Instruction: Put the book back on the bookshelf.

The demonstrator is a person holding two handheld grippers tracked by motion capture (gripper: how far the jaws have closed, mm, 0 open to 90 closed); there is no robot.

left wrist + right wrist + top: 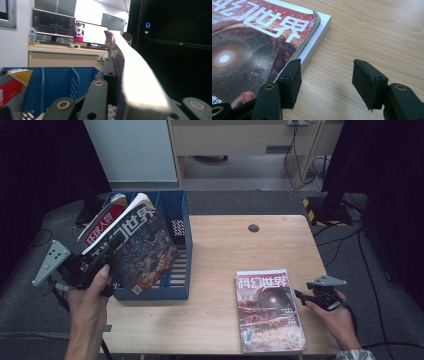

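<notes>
The left gripper (pixel 97 265) is clamped on a magazine (pixel 137 245), tilted to enter the blue rack (pixel 180 287), while the right gripper (pixel 305 296), jaws apart, waits beside the stack (pixel 269 310).

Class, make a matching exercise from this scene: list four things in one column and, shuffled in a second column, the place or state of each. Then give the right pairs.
Things
1. dark-covered magazine
2. red magazine stack
3. blue file rack
4. right gripper

Places or states
A. stands at the table's left end, a red-and-white booklet inside
B. jaws open, just right of the stack, nothing between them
C. clamped in the left gripper, tilted over the rack
D. lies flat on the wooden table

Pairs: 1-C, 2-D, 3-A, 4-B
</notes>
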